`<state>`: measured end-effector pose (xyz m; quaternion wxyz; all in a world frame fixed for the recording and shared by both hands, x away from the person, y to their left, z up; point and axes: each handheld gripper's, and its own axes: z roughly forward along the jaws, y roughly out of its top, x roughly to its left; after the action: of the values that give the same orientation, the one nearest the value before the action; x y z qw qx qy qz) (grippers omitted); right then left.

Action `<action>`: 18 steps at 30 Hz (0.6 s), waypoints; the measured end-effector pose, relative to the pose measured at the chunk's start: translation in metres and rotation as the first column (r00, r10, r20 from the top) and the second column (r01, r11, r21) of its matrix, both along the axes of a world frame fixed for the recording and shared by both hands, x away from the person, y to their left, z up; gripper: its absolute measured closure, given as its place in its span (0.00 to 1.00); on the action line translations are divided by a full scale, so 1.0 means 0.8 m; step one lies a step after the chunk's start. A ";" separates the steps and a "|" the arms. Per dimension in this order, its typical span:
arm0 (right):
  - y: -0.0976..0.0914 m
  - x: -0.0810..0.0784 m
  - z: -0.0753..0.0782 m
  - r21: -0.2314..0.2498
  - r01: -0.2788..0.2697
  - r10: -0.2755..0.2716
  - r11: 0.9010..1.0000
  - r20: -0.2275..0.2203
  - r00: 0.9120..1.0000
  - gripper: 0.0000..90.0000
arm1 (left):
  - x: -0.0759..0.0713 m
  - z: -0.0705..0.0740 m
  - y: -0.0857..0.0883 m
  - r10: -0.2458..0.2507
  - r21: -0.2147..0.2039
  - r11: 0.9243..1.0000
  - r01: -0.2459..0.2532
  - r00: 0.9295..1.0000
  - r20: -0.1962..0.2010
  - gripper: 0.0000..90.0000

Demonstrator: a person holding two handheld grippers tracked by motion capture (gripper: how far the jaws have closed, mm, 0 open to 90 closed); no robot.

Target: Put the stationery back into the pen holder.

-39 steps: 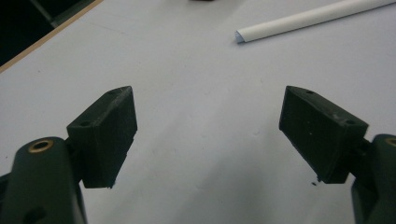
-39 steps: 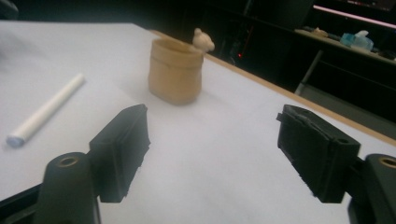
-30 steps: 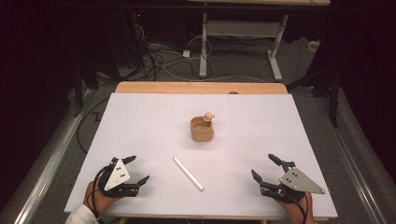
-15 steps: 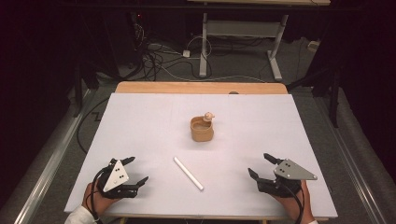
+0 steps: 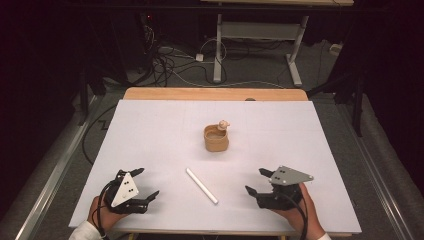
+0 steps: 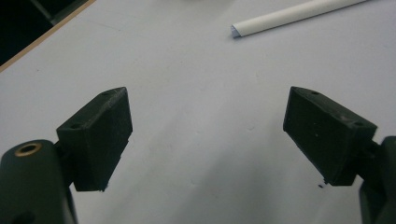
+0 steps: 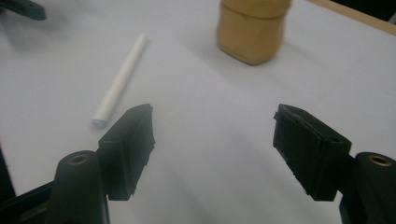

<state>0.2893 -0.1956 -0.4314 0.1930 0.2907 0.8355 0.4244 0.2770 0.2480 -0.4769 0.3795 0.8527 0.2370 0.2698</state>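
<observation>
The tabletop (image 5: 150, 130) is seen in the middle of the high view, covered by a white sheet, with a strip of bare wood left showing along its far edge. Two things are carried directly on it. A tan cup (image 5: 216, 138) stands upright near the centre of the frame; something small and pale, too small to be made out, is perched at its rim. A white stick (image 5: 202, 185), possibly chalk, lies flat and slantwise at lower centre, well apart from the cup.

Matt white stick (image 5: 202, 185), paper-like; tan cup (image 5: 216, 138), dull clay look; smooth matt white table (image 5: 150, 130), far wooden edge; matt black plastic grippers.
</observation>
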 end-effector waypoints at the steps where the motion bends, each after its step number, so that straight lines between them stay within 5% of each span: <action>1: 0.007 0.000 0.000 -0.002 -0.011 0.011 1.000 -0.007 1.000 0.33 | 0.001 0.000 -0.001 -0.008 -0.007 1.000 0.008 1.000 -0.004 0.16; 10: 0.104 0.014 0.005 -0.079 -0.141 0.133 0.987 -0.101 0.986 0.38 | -0.001 0.002 -0.001 -0.016 -0.009 1.000 0.016 1.000 0.004 0.16; 18: 0.180 0.041 0.009 -0.238 -0.220 0.154 0.946 -0.267 0.951 0.44 | -0.002 0.002 -0.001 -0.024 -0.037 0.999 0.023 1.000 -0.009 0.16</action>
<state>0.3219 -0.0513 -0.4241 0.0841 0.2315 0.9259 0.2865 0.2753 0.2471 -0.4750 0.3974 0.8494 0.2337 0.2569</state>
